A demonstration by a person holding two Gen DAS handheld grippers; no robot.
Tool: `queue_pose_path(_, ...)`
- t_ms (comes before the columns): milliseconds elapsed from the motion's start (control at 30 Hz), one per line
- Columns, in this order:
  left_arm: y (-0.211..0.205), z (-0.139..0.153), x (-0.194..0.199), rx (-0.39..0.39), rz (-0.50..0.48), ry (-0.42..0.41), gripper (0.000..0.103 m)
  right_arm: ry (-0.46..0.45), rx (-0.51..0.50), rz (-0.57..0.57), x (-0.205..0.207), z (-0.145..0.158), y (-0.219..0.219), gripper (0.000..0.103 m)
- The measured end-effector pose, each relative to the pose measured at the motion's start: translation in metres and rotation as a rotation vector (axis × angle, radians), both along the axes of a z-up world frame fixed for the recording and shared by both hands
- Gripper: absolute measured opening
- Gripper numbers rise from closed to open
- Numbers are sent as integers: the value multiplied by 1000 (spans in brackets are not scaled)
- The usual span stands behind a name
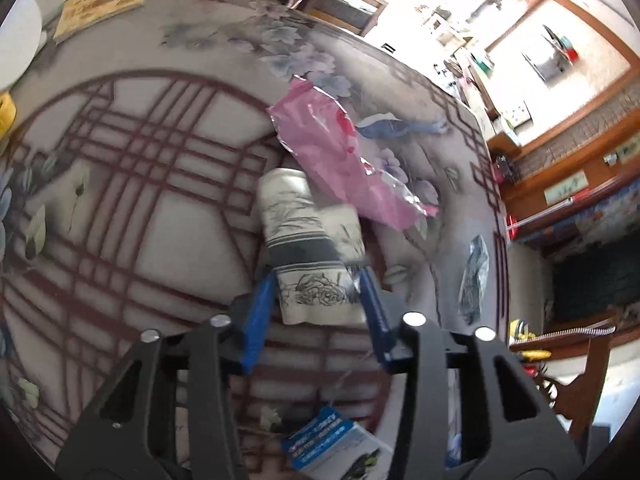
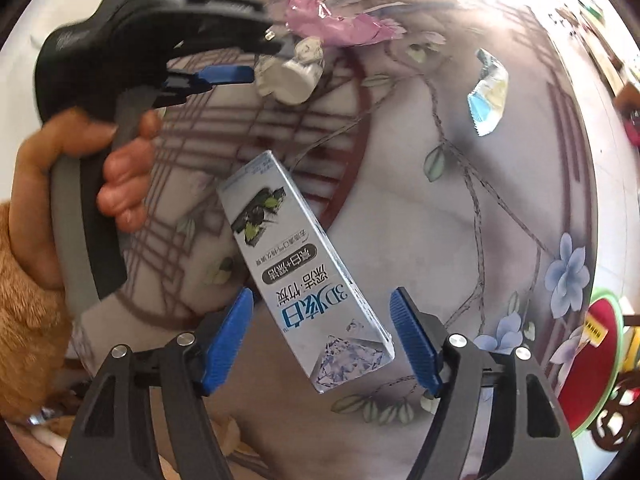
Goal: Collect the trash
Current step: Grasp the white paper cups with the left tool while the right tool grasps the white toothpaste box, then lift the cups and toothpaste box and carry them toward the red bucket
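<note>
A crumpled paper cup (image 1: 304, 216) with a grey flower print sits squeezed between the blue pads of my left gripper (image 1: 316, 280), which is shut on it. From the right wrist view the same cup (image 2: 288, 76) shows in the left gripper (image 2: 268, 58), held by a hand (image 2: 60, 168). A white-and-blue toothpaste box (image 2: 304, 264) lies on the patterned tablecloth (image 2: 400, 220) between the fingers of my right gripper (image 2: 320, 294). The pads stand apart from the box on both sides, so that gripper is open. The box's end (image 1: 328, 440) also shows low in the left wrist view.
A pink wrapper (image 1: 340, 152) lies just beyond the cup. A crumpled blue-and-silver wrapper (image 2: 488, 92) lies toward the table's right edge. A flat tan box (image 1: 98, 4) rests at the far left corner. A wooden chair (image 1: 580, 360) stands past the table's right edge.
</note>
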State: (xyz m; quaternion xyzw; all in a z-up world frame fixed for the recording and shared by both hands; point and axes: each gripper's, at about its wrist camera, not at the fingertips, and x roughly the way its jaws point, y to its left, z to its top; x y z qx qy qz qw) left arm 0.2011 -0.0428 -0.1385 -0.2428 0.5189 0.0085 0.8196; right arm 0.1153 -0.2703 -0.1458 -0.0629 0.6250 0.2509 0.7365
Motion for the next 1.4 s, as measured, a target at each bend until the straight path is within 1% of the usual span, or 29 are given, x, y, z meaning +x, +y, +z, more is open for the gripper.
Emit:
queue_pose_path(100,12,0,-16,-41,14,14,37,-4,-2,5,2,0,2,73)
queue_pose_path(200,26,3,-40,-41,34,18,37,-6,-6,13,7,-2,14,77)
queue_pose_path(267,35,5,-58,-29,41,32,37,-3,-22,10,6,-6,19,77)
queue_pose_path(300,38,6,-66,-24,43,42,37,-2,-41,10,2,-9,26,74)
queue_pose_path(333,43,7,-77,-17,48,53,37,2,-59,12,-1,-13,28,65)
queue_pose_path(367,46,8,-85,-13,50,57,37,7,-77,18,-3,-16,31,60)
queue_pose_path(500,54,7,-110,12,61,78,37,15,-66,32,-15,-18,40,55)
queue_pose_path(600,58,4,-122,-11,79,76,38,22,-65,45,-21,-17,49,55)
queue_pose_path(700,58,3,-126,-11,80,79,38,29,-73,55,-23,-18,59,57)
queue_pose_path(800,58,0,-125,-21,79,88,40,11,-76,64,-23,-16,65,63)
queue_pose_path(933,53,-6,-118,-39,85,99,48,-14,-72,69,-18,-13,71,64)
queue_pose_path(1000,51,-7,-115,-34,87,100,49,-17,-85,76,-16,-13,76,64)
queue_pose_path(1267,50,-14,-101,-54,107,102,48,-7,-81,86,-13,-17,77,64)
queue_pose_path(1300,49,-15,-101,-54,107,103,48,-7,-80,83,-13,-17,77,64)
queue_pose_path(1367,48,-18,-100,-52,103,113,40,-4,-78,79,-12,-18,75,64)
queue_pose_path(1400,47,-19,-100,-51,101,116,40,-2,-78,76,-13,-18,73,64)
